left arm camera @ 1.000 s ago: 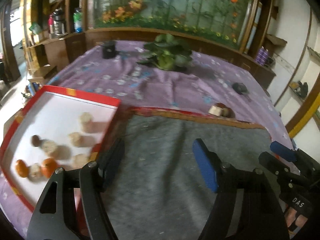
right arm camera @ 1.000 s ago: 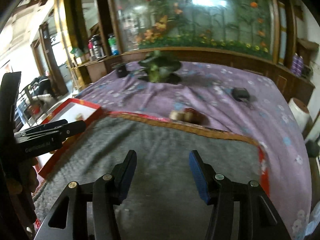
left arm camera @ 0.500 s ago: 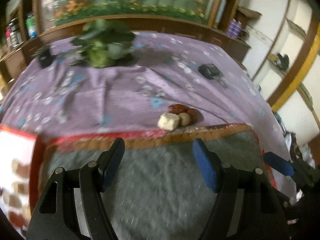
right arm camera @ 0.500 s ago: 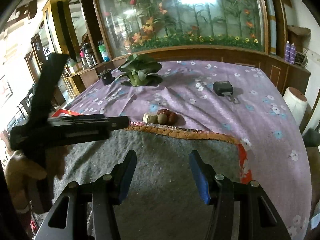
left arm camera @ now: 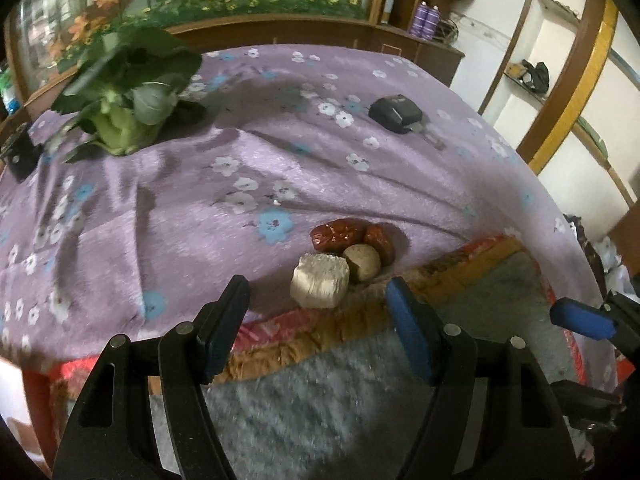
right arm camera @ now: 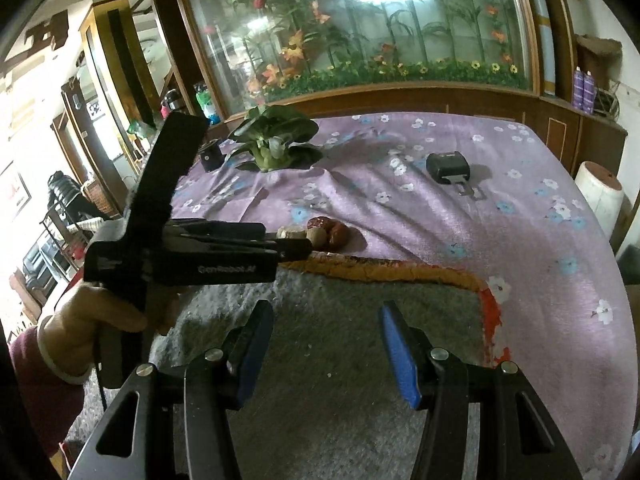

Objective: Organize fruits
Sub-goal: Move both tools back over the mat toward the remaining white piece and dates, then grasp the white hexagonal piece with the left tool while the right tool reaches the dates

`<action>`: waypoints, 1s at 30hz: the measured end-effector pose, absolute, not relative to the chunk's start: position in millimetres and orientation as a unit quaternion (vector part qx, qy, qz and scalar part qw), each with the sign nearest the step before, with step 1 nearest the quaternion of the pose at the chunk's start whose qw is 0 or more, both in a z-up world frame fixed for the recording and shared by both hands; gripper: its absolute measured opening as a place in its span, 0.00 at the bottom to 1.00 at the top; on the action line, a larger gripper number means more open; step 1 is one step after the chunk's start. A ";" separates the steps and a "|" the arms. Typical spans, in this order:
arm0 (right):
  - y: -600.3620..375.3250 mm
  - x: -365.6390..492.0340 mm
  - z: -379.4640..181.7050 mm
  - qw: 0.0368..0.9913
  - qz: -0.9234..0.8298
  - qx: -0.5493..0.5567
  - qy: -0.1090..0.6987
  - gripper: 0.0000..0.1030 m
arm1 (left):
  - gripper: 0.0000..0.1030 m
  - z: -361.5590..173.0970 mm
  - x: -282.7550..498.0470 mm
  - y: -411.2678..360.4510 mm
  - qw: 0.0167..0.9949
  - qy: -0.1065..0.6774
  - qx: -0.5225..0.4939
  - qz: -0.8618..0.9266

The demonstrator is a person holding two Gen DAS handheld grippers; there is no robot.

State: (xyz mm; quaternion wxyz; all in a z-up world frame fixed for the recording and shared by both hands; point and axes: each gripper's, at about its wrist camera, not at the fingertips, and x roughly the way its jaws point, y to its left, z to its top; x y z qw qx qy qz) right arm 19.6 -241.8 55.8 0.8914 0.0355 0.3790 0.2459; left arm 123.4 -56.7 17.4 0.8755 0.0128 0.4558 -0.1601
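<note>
A small heap of fruit lies on the purple flowered cloth just past the mat's border: a pale cream block (left arm camera: 320, 280), a round tan fruit (left arm camera: 363, 262) and two red dates (left arm camera: 340, 234). My left gripper (left arm camera: 316, 300) points down at the heap. Its jaws are closing, and the cream block sits just ahead of the tips in line with the gap, untouched by the pads. In the right wrist view the left gripper (right arm camera: 308, 245) reaches the heap (right arm camera: 320, 234) from the left, held by a hand. My right gripper (right arm camera: 326, 312) hovers open over the grey mat (right arm camera: 340, 360) with nothing between its fingers.
A leafy green vegetable (left arm camera: 124, 100) and a small black box (left arm camera: 18, 156) sit at the far left of the cloth. A black key fob (left arm camera: 394, 112) lies at the far right. The mat has an orange-red border (left arm camera: 320, 340). A red tray edge (left arm camera: 36, 392) shows at lower left.
The left gripper swung away from the red tray of fruit and moved right and forward to the heap on the cloth, its jaws narrowing a little. The right gripper edged forward.
</note>
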 end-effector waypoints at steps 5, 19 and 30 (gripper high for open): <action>-244.6 23.1 49.8 0.889 0.239 0.042 0.388 0.52 | 0.26 16.8 123.7 -59.2 0.872 0.451 0.009 -0.189; -220.2 56.6 57.5 0.888 0.249 -0.011 0.385 0.52 | 0.26 47.5 86.8 -39.8 0.895 0.421 0.006 -0.148; -222.4 131.0 42.3 0.887 0.199 -0.039 0.415 0.43 | 0.26 51.6 56.8 -33.8 0.897 0.418 -0.003 -0.147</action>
